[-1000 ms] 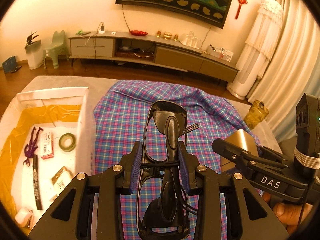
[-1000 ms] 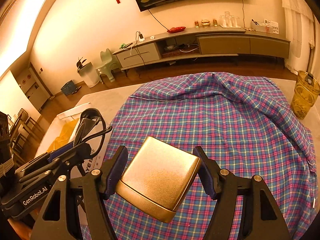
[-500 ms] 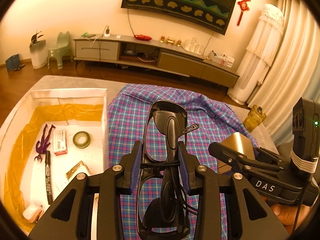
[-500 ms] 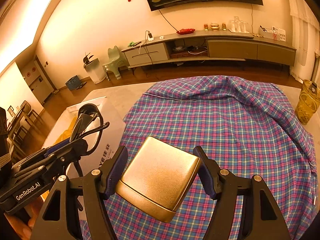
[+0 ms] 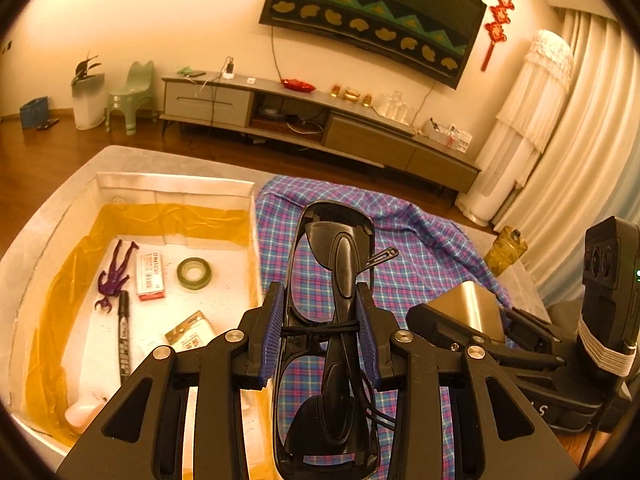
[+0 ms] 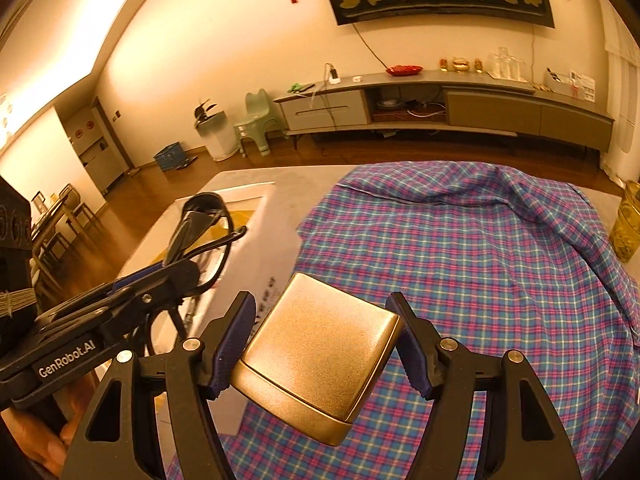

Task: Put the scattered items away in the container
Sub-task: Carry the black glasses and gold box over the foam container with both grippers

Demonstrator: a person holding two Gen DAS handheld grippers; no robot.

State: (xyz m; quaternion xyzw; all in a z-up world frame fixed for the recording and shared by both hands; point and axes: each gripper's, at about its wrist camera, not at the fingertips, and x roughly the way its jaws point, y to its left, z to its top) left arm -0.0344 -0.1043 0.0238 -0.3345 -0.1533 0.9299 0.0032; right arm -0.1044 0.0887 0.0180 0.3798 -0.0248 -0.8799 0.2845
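Change noted: across the last second both hand-held grippers have travelled toward the container (image 5: 168, 188). In the left wrist view the white box now fills the left half of the frame with its far wall fully shown, where earlier it sat cropped at the left edge. In the right wrist view its near corner has come further into frame beside the checked cloth (image 6: 480, 264). Neither grasp has altered.

Left gripper (image 5: 320, 336): jaws clenched on folded sunglasses (image 5: 340, 264), glossy black plastic, curved wraparound frame, arms folded, a thin cord looped at the pads. They hang over the cloth, just right of the box's wall, not yet above its interior.

Right gripper (image 6: 320, 352): jaws clamped on a gold case (image 6: 320, 344), brushed metallic, rounded rectangular, tilted, held above the cloth.

Assessment: both items are in transit; release into the box remains outstanding.

Box interior: yellow film lining the walls, pale floor. Contents: purple figure (image 5: 114, 276), black marker (image 5: 124, 340), green tape roll (image 5: 194, 274), red-and-white packet (image 5: 150, 276). The cloth is soft, rumpled, blue-pink plaid over a grey tabletop (image 6: 240, 180).
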